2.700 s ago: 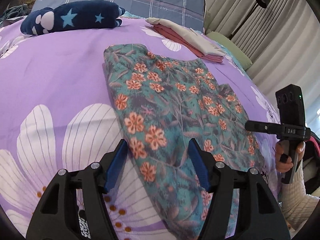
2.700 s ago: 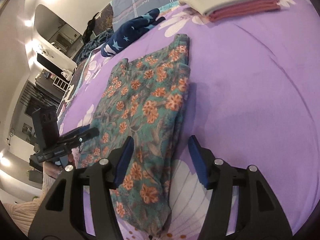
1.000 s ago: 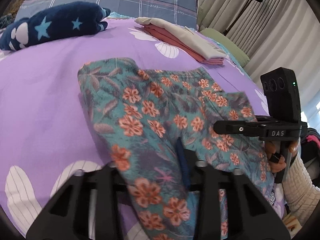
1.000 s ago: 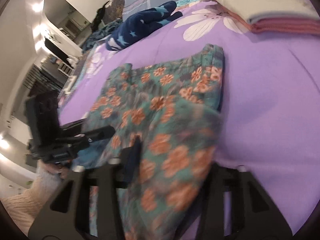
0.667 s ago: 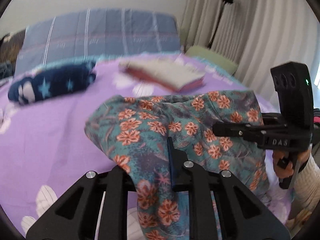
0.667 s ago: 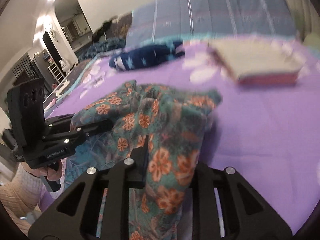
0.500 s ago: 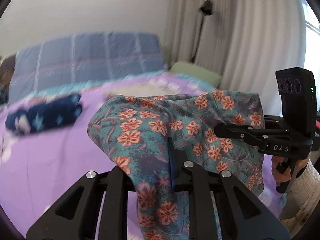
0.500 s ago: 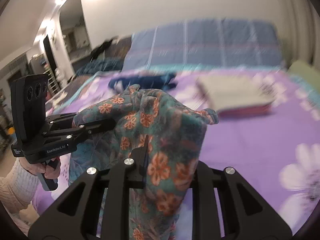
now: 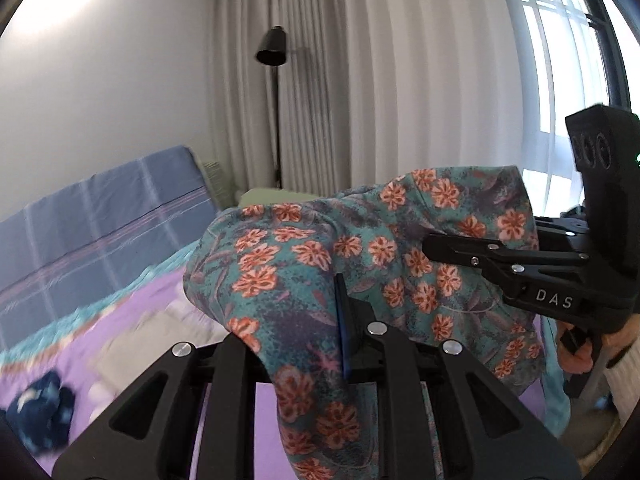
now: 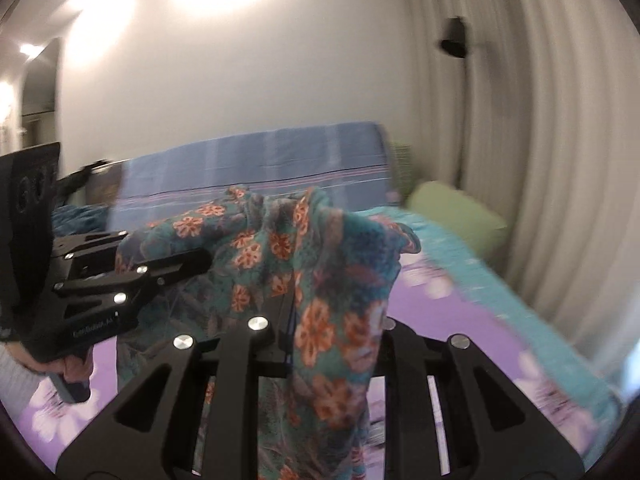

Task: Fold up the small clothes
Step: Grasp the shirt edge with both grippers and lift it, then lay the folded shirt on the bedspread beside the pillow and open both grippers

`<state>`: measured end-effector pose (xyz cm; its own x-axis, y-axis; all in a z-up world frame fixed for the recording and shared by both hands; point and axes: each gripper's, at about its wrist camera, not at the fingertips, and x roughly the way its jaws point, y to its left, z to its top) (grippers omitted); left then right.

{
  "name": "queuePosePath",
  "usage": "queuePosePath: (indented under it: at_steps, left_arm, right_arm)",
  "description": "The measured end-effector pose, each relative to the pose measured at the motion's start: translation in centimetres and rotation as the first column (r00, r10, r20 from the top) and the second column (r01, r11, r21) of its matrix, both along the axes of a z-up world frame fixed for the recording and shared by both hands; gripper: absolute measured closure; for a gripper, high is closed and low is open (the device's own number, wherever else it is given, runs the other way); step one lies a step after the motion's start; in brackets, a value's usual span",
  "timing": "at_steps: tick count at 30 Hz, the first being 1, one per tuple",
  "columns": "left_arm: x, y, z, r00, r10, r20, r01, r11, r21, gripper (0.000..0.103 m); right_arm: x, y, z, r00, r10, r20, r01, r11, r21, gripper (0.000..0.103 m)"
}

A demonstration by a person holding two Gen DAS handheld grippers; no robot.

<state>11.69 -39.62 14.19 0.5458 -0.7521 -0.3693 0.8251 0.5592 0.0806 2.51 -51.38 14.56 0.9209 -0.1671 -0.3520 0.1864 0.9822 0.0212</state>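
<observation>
A teal garment with orange flowers [image 9: 360, 264] hangs in the air above the purple bed. My left gripper [image 9: 342, 320] is shut on one edge of it, and the cloth drapes over its fingers. My right gripper [image 10: 294, 312] is shut on the other edge of the same garment [image 10: 320, 280]. The right gripper also shows at the right of the left wrist view [image 9: 520, 268], and the left gripper at the left of the right wrist view [image 10: 120, 280]. The two grippers are close together, side by side.
The purple flowered bedsheet [image 9: 132, 320] lies below. A blue checked pillow [image 9: 100, 220] and a green pillow [image 10: 456, 216] sit at the bed's head. A folded beige stack [image 9: 160, 336] and a dark blue star item [image 9: 40, 408] lie on the bed, blurred. A floor lamp [image 9: 274, 80] stands by the curtains.
Both grippers closed on the garment's near edge and lifted it off the bed. The views have tilted up from the sheet towards the wall and curtains.
</observation>
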Motion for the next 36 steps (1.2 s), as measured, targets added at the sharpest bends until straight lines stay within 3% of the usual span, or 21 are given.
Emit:
queuePosePath:
  at_steps: [3, 6, 8, 9, 10, 11, 12, 13, 14, 15, 17, 19, 20, 22, 25, 33, 36]
  left_arm:
    - [2.6, -5.7, 0.1, 1.0, -0.009, -0.016, 0.009, 1.0, 0.006, 0.086]
    - [5.8, -10.2, -1.4, 0.998, 0.002, -0.056, -0.001, 1.0, 0.017, 0.083]
    - [8.4, -12.4, -3.5, 0.997, 0.035, -0.074, -0.032, 0.999, 0.039, 0.071]
    - [9.8, -13.8, -5.3, 0.995, 0.074, -0.07, -0.068, 0.994, 0.091, 0.052]
    - [11.0, -15.2, -7.5, 0.988, 0.15, -0.043, -0.14, 0.973, 0.182, 0.027]
    - [11.8, -16.3, -9.4, 0.976, 0.219, -0.009, -0.21, 0.944, 0.254, 0.022]
    - [12.3, -16.8, -11.6, 0.965, 0.263, 0.019, -0.255, 0.914, 0.315, 0.022]
    - [12.6, -16.9, -13.7, 0.965, 0.261, 0.016, -0.25, 0.9, 0.357, 0.022]
    - [12.7, -16.7, -16.8, 0.973, 0.229, -0.03, -0.198, 0.894, 0.402, 0.022]
    - [12.7, -16.5, -18.7, 0.976, 0.208, -0.062, -0.162, 0.889, 0.429, 0.022]
    - [12.1, -16.1, -21.8, 0.982, 0.163, -0.094, -0.103, 0.884, 0.456, 0.021]
    - [11.6, -15.3, -22.6, 0.986, 0.157, -0.06, -0.118, 0.902, 0.416, 0.021]
    - [11.9, -15.1, -22.5, 0.984, 0.163, -0.077, -0.116, 0.9, 0.419, 0.021]
    - [12.9, -15.1, -22.3, 0.971, 0.19, -0.143, -0.115, 0.902, 0.417, 0.021]
    - [13.1, -15.0, -21.9, 0.969, 0.194, -0.15, -0.118, 0.905, 0.408, 0.021]
    - [9.4, -12.2, -21.0, 0.959, 0.188, -0.211, -0.104, 0.929, 0.355, 0.02]
    - [6.7, -10.6, -19.7, 0.965, 0.129, -0.228, -0.06, 0.955, 0.29, 0.016]
  right_arm:
    - [2.6, -6.0, 0.4, 0.996, -0.087, -0.008, 0.088, 0.995, 0.048, 0.084]
    - [5.7, -10.7, -1.0, 0.991, -0.132, -0.033, 0.135, 0.984, 0.112, 0.084]
    - [7.8, -13.4, -2.7, 0.984, -0.167, -0.057, 0.173, 0.977, 0.127, 0.081]
    - [9.1, -14.1, -3.7, 0.978, -0.195, -0.07, 0.202, 0.972, 0.118, 0.071]
    - [10.7, -15.5, -5.6, 0.953, -0.28, -0.113, 0.29, 0.953, 0.083, 0.059]
    - [12.2, -16.7, -7.8, 0.906, -0.382, -0.181, 0.396, 0.917, 0.049, 0.04]
    - [13.6, -18.5, -11.1, 0.839, -0.459, -0.29, 0.488, 0.872, 0.033, 0.043]
    - [14.3, -19.6, -13.5, 0.796, -0.479, -0.37, 0.529, 0.848, 0.039, 0.051]
    - [14.6, -20.7, -16.3, 0.756, -0.478, -0.447, 0.559, 0.827, 0.061, 0.054]
    - [14.5, -21.5, -18.8, 0.742, -0.453, -0.495, 0.562, 0.822, 0.089, 0.054]
    - [14.1, -21.9, -22.1, 0.738, -0.42, -0.527, 0.546, 0.832, 0.102, 0.054]
    - [12.8, -21.4, -23.3, 0.78, -0.425, -0.46, 0.526, 0.843, 0.113, 0.053]
    - [12.4, -21.5, -23.4, 0.786, -0.419, -0.455, 0.525, 0.841, 0.132, 0.053]
    - [11.6, -20.9, -23.2, 0.786, -0.422, -0.452, 0.534, 0.832, 0.152, 0.05]
    - [11.2, -19.5, -23.0, 0.776, -0.443, -0.45, 0.541, 0.834, 0.112, 0.047]
    - [7.8, -14.6, -20.8, 0.756, -0.517, -0.402, 0.556, 0.831, -0.024, 0.044]
    - [4.3, -11.3, -20.1, 0.764, -0.499, -0.409, 0.55, 0.835, 0.008, 0.039]
